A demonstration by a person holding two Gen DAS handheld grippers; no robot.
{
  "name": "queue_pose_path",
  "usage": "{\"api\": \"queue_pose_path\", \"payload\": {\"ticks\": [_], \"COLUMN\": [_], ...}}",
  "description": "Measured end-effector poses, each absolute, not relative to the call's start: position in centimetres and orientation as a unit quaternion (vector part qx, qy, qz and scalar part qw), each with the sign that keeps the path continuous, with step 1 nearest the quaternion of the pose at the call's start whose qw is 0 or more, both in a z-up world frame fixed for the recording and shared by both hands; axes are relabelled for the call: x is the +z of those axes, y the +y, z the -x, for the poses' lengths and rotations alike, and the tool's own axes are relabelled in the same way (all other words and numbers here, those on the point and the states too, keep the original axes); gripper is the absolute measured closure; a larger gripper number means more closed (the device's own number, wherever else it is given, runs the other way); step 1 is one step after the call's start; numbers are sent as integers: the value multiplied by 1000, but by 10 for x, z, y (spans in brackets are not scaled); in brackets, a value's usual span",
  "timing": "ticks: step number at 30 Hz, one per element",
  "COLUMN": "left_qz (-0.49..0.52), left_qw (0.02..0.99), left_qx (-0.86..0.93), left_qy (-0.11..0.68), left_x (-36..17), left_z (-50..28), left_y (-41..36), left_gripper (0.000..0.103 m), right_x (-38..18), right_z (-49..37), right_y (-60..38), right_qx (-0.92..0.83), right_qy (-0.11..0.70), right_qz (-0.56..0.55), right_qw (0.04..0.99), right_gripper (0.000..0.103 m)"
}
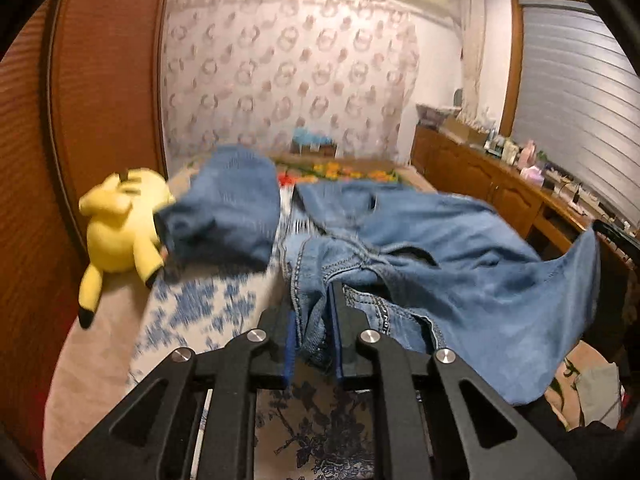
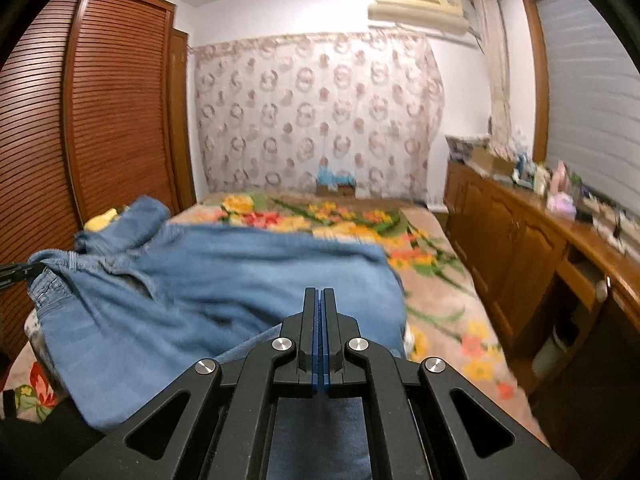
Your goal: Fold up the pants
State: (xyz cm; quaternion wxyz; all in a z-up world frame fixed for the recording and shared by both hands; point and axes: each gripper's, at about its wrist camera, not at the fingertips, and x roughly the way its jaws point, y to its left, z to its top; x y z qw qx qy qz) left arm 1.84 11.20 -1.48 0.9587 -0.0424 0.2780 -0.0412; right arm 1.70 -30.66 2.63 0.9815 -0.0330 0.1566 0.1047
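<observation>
A pair of light blue jeans (image 1: pixel 440 248) hangs lifted over the bed, stretched between my two grippers. My left gripper (image 1: pixel 314 312) is shut on a bunched, stitched edge of the jeans near the waist. One leg end (image 1: pixel 228 208) flaps up toward the far left. In the right wrist view the jeans (image 2: pixel 224 280) spread wide to the left, and my right gripper (image 2: pixel 319 300) is shut on a thin denim edge. The other gripper's tip shows at the far left edge of that view (image 2: pixel 16 272).
A yellow plush toy (image 1: pixel 120 228) lies at the bed's left side by the wooden wardrobe (image 2: pixel 80 120). The bed has a floral blanket (image 2: pixel 440 280) and a blue patterned cloth (image 1: pixel 192 312). A wooden cabinet (image 2: pixel 520 232) with clutter runs along the right.
</observation>
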Motion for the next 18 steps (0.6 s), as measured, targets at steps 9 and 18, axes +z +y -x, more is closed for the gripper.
{"api": "queue_pose_path", "payload": {"ticks": [9, 18], "left_qz": [19, 24], "left_qw": [951, 940], "left_qx": [-33, -26], "left_qy": [307, 340], "left_x": [-33, -65], "left_z": [-26, -33], "left_y": [113, 115], "left_gripper": [90, 90], "right_x": [17, -52], "right_z": [-59, -107], "right_y": [-239, -240], "right_qx": [167, 183], "right_qy": [155, 255], "right_qz": [78, 39], "right_qw": [971, 949], "right_gripper": [102, 96]}}
